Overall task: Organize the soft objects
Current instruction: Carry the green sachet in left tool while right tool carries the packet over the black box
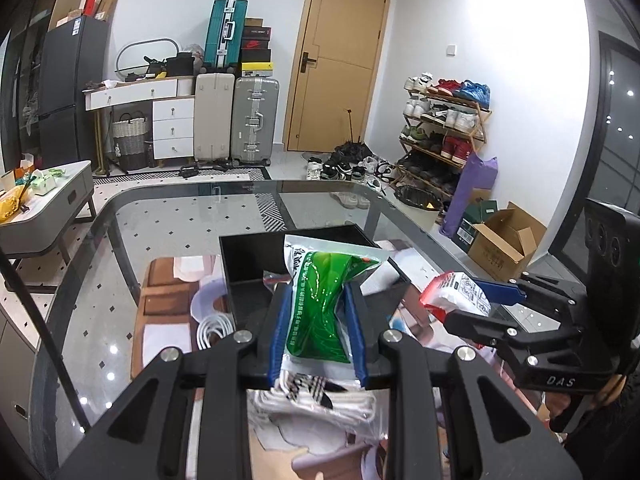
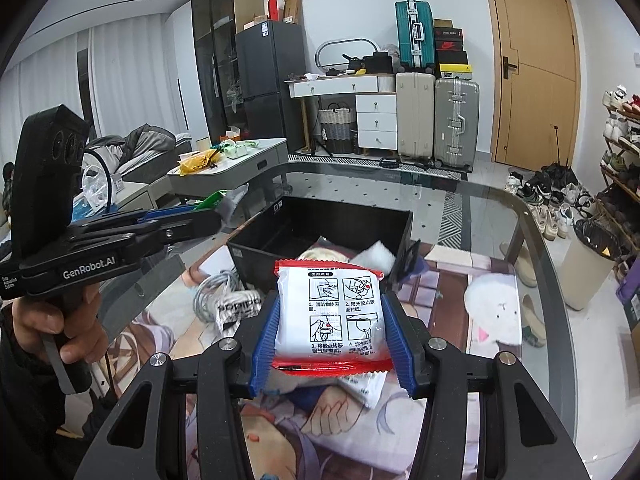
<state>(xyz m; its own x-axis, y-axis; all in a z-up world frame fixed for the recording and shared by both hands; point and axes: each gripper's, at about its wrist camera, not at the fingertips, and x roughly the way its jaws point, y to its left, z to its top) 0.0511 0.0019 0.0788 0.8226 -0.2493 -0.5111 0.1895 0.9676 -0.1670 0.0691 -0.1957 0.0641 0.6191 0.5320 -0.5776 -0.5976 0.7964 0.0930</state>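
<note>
My left gripper (image 1: 319, 330) is shut on a green and white soft packet (image 1: 325, 304), held above the glass table in front of a black open box (image 1: 256, 248). My right gripper (image 2: 332, 342) is shut on a white packet with red ends (image 2: 334, 312), held just before the same black box (image 2: 332, 220). In the left wrist view the right gripper (image 1: 476, 298) and its red and white packet (image 1: 452, 292) show at the right. In the right wrist view the left gripper (image 2: 188, 216) shows at the left with a bit of green packet (image 2: 210, 200).
The glass table (image 1: 160, 220) carries a printed mat (image 2: 460, 280). A white packet (image 2: 374, 256) lies in the box. A white cable coil (image 1: 214, 328) and a striped white bag (image 1: 316, 396) lie near the box. A coffee table, suitcases and a shoe rack stand beyond.
</note>
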